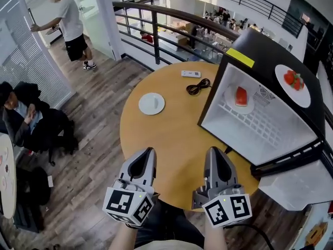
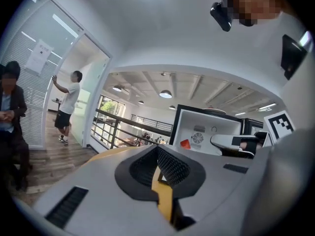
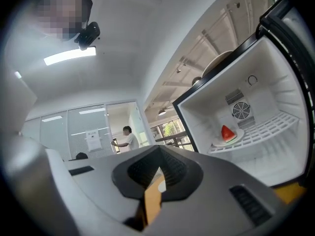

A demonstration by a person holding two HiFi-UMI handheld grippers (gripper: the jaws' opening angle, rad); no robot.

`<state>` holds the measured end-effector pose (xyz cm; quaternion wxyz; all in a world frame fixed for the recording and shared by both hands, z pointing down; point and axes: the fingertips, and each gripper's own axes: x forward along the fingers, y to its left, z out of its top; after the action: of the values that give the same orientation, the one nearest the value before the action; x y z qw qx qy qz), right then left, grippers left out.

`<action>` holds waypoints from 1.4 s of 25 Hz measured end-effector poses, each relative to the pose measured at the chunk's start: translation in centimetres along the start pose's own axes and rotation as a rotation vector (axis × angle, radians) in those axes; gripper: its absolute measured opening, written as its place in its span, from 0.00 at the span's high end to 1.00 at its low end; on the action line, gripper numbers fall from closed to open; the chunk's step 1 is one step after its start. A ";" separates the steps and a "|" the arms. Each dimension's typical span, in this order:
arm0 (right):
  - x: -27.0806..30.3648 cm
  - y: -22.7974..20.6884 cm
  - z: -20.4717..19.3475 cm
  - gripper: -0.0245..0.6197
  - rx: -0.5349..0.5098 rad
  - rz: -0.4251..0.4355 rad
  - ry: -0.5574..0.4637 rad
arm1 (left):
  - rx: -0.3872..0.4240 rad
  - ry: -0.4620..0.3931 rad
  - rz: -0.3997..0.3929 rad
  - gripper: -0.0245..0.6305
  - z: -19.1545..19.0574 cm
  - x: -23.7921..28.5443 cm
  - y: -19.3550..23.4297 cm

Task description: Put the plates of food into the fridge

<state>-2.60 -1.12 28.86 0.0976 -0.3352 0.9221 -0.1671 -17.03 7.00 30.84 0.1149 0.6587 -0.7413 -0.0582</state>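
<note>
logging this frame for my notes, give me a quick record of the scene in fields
table: round, wooden
fridge: open, at the table's right side
inside fridge: plate with a red slice on the wire shelf
on fridge top: plate of red food
on table: white plate, remote, black cable
left gripper: shut, empty
right gripper: shut, empty

No text, brand or number can be read: a yellow label [image 1: 240, 58] is seen at the top front edge of the fridge [image 1: 263, 46] with no legible print, and a paper notice [image 2: 40, 56] on the glass partition [image 2: 37, 113] is too small to be made out.
</note>
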 end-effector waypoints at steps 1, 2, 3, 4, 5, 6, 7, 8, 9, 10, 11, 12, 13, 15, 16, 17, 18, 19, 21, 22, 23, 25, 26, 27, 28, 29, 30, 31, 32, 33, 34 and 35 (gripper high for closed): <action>0.5 0.4 -0.2 0.94 0.004 0.015 0.007 | 0.001 0.000 0.027 0.95 0.0 -0.6 1.0; 1.0 0.8 -0.4 0.94 0.007 0.030 0.015 | 0.001 -0.001 0.054 0.95 0.1 -1.2 2.0; 1.5 1.2 -0.7 0.94 0.011 0.044 0.022 | -0.001 -0.002 0.080 0.95 0.2 -1.7 3.0; 2.1 1.6 -0.9 0.94 0.016 0.055 0.028 | -0.003 -0.002 0.104 0.95 0.2 -2.2 3.9; 2.5 1.9 -1.1 0.94 0.020 0.063 0.034 | -0.007 -0.001 0.123 0.95 0.3 -2.7 4.9; 3.0 2.2 -1.3 0.94 0.025 0.069 0.039 | -0.011 -0.001 0.140 0.95 0.3 -3.0 5.8; 3.5 2.5 -1.5 0.94 0.028 0.073 0.043 | -0.017 -0.001 0.154 0.95 0.4 -3.2 6.7; 4.0 2.7 -1.8 0.94 0.029 0.076 0.048 | -0.022 -0.003 0.167 0.95 0.5 -3.4 7.6; 4.5 3.0 -2.1 0.94 0.028 0.077 0.052 | -0.027 -0.007 0.176 0.95 0.6 -3.4 8.5; 5.0 3.2 -2.4 0.94 0.026 0.077 0.056 | -0.030 -0.009 0.182 0.95 0.7 -3.3 9.3; 5.6 3.5 -2.7 0.94 0.023 0.074 0.058 | -0.032 -0.010 0.186 0.95 0.8 -3.1 10.2; 6.3 3.6 -3.0 0.94 0.021 0.068 0.058 | -0.034 -0.009 0.186 0.95 0.9 -2.7 11.0; 7.0 3.8 -3.3 0.94 0.020 0.061 0.058 | -0.035 -0.007 0.182 0.95 1.0 -2.3 11.9; 8.7 4.1 -3.9 0.94 0.017 0.042 0.058 | -0.039 0.002 0.169 0.95 1.1 -1.1 13.7; 9.7 4.3 -4.2 0.94 0.017 0.028 0.059 | -0.043 0.012 0.160 0.95 1.2 -0.3 14.7; 10.7 4.3 -4.6 0.94 0.017 0.012 0.059 | -0.047 0.023 0.148 0.95 1.2 0.5 15.7; 11.8 4.4 -5.0 0.94 0.017 -0.005 0.061 | -0.050 0.033 0.136 0.95 1.2 1.4 16.7; 12.9 4.4 -5.3 0.94 0.016 -0.022 0.062 | -0.052 0.043 0.123 0.95 1.2 2.3 17.8; 15.2 4.6 -6.0 0.94 0.017 -0.052 0.065 | -0.054 0.058 0.098 0.95 1.4 4.2 20.1; 16.3 4.7 -6.2 0.94 0.017 -0.065 0.065 | -0.057 0.065 0.089 0.95 1.5 5.1 21.2; 17.3 4.8 -6.4 0.94 0.016 -0.077 0.066 | -0.062 0.072 0.082 0.95 1.7 6.0 22.2; 19.2 4.9 -6.8 0.94 0.011 -0.101 0.070 | -0.074 0.086 0.073 0.95 2.1 7.6 24.1; 20.0 4.8 -7.0 0.94 0.011 -0.114 0.073 | -0.080 0.095 0.068 0.95 2.2 8.4 25.0; 20.8 4.7 -7.3 0.94 0.014 -0.129 0.078 | -0.089 0.104 0.063 0.95 2.1 9.1 25.8; 21.3 4.6 -7.7 0.94 0.018 -0.146 0.085 | -0.098 0.116 0.054 0.95 2.0 9.8 26.5; 21.8 4.4 -8.1 0.94 0.021 -0.165 0.094 | -0.107 0.131 0.044 0.95 1.7 10.4 27.1; 22.2 4.1 -8.5 0.94 0.023 -0.183 0.104 | -0.117 0.146 0.036 0.95 1.3 11.1 27.7; 22.7 3.8 -8.9 0.94 0.025 -0.197 0.112 | -0.126 0.160 0.030 0.95 1.0 11.7 28.2; 23.3 3.5 -9.2 0.94 0.028 -0.206 0.118 | -0.135 0.171 0.024 0.95 0.6 12.4 28.7; 23.9 3.1 -9.6 0.94 0.034 -0.213 0.124 | -0.143 0.181 0.017 0.95 0.2 13.1 29.1; 24.5 2.7 -10.0 0.94 0.042 -0.220 0.131 | -0.152 0.195 0.009 0.95 -0.3 13.8 29.4; 24.8 2.3 -10.4 0.94 0.051 -0.231 0.139 | -0.164 0.215 -0.002 0.95 -0.9 14.4 29.6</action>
<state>-25.79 -13.08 35.93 0.0219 -0.4243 0.8773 -0.2234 -46.80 -3.48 40.12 0.2469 0.6501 -0.7170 -0.0478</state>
